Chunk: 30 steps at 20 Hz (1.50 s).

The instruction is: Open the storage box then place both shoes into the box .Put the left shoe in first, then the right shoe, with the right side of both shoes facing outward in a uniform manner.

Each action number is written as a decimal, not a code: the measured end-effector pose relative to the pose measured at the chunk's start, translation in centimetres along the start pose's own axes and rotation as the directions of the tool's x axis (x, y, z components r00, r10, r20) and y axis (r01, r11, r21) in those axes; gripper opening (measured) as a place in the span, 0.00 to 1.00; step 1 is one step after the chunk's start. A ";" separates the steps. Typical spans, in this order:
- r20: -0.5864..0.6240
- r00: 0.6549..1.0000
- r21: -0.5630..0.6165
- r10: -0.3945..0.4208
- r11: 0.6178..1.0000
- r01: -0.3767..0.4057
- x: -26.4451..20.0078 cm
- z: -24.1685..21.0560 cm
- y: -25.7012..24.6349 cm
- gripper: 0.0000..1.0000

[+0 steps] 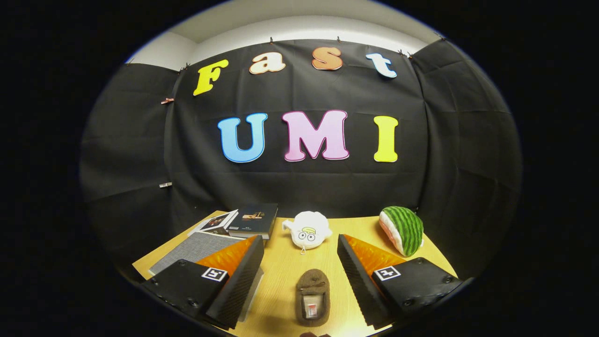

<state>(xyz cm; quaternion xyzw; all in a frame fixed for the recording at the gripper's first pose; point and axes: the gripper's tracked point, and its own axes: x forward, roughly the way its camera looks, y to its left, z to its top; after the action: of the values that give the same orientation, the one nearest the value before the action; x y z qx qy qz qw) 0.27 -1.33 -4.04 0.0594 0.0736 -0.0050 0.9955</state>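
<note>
**Gripper spread above 1 shoe on the table**

The gripper (299,276) hovers with its 2 fingers spread wide, holding nothing. A brown shoe (312,297) lies on the wooden table (281,276) between them, near the front edge. Beyond sit a white plush toy (307,229), a watermelon plush (402,229) and books (248,220) along the back edge.
</note>
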 end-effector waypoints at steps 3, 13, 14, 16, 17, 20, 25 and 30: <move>-0.098 0.993 0.076 0.071 0.995 -0.064 0.7 -2.3 1.4 0.99; -0.330 0.884 0.403 0.332 0.896 -0.186 -0.2 -9.2 7.1 0.98; -0.357 0.864 0.434 0.354 0.882 -0.183 -0.3 -10.2 7.6 0.98; -0.406 0.821 0.498 0.401 0.851 -0.170 -0.6 -12.0 8.2 0.98; -0.425 0.801 0.522 0.422 0.837 -0.164 -0.7 -12.9 8.6 0.98; -0.471 0.732 0.591 0.492 0.792 -0.153 -0.8 -15.5 10.1 0.98; -0.479 0.657 0.733 0.582 0.677 -0.065 0.0 -18.1 11.6 0.98; -0.448 0.634 0.800 0.630 0.600 -0.031 0.8 -17.8 12.2 0.95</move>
<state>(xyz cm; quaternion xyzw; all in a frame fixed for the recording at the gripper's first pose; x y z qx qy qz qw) -1.32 12.90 -20.17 0.4618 0.4199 0.1915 0.7575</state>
